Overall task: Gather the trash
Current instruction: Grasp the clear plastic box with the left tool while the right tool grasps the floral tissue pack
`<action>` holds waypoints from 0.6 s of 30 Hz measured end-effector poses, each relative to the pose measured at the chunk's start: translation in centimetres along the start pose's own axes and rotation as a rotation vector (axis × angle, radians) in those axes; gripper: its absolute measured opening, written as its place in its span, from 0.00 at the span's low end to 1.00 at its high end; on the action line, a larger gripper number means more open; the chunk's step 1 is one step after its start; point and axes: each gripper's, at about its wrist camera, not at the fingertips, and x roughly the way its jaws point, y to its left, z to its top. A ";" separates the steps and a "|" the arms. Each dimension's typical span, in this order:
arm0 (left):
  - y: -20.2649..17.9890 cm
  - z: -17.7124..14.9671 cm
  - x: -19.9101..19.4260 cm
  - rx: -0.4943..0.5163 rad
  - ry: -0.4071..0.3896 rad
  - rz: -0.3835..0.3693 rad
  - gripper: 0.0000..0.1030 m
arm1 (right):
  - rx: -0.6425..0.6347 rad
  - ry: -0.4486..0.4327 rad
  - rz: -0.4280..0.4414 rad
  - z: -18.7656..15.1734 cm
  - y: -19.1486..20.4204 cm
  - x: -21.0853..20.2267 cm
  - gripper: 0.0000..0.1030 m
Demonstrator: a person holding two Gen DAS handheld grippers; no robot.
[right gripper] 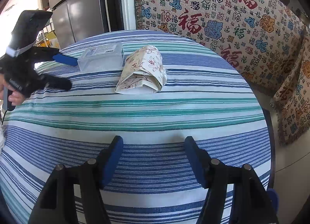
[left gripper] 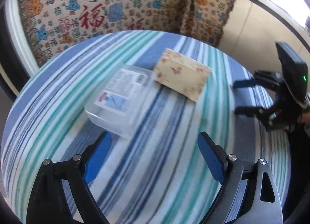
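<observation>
Trash on the round table (right gripper: 174,107) comes to two pieces: one clear plastic box (left gripper: 118,98) with a printed label, and one cream paper packet (left gripper: 182,72) with a floral print, folded over itself. They lie side by side toward the far part of the striped tablecloth (right gripper: 135,165), nearly touching, with the packet on the right as the right wrist view shows them.

Two grippers are in view. The left gripper (left gripper: 155,154) hangs just short of the box, blue pads spread wide with only cloth between them. In the right wrist view its one blue finger (right gripper: 65,59) reaches up beside the box's left end; whether it touches is unclear. The right gripper (right gripper: 154,158) hovers over the near half of the table, jaws apart and holding nothing, well away from both pieces.

The near half of the cloth is bare. Beyond the far edge stands a sofa (right gripper: 232,20) under a patterned throw, close to the table's rim.
</observation>
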 end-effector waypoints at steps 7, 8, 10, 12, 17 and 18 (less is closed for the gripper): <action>1.8 1.2 -0.7 -0.075 -0.098 0.199 0.95 | 0.017 0.001 -0.013 0.4 0.2 0.2 0.68; 2.4 1.7 -0.5 -0.082 -0.095 0.200 0.95 | 0.020 0.001 -0.015 0.4 0.2 0.2 0.68; 3.2 2.4 0.4 -0.068 -0.069 0.180 0.95 | 0.020 0.002 -0.016 0.5 0.2 0.3 0.68; 3.2 3.0 1.5 -0.036 -0.042 0.171 0.95 | 0.021 0.003 -0.013 0.5 0.3 0.3 0.69; 2.7 3.2 3.2 -0.013 -0.050 0.187 0.93 | 0.027 0.010 0.005 1.0 0.1 0.3 0.68; 2.7 3.0 3.1 -0.027 -0.058 0.168 0.79 | 0.043 0.007 0.019 1.2 0.1 0.2 0.68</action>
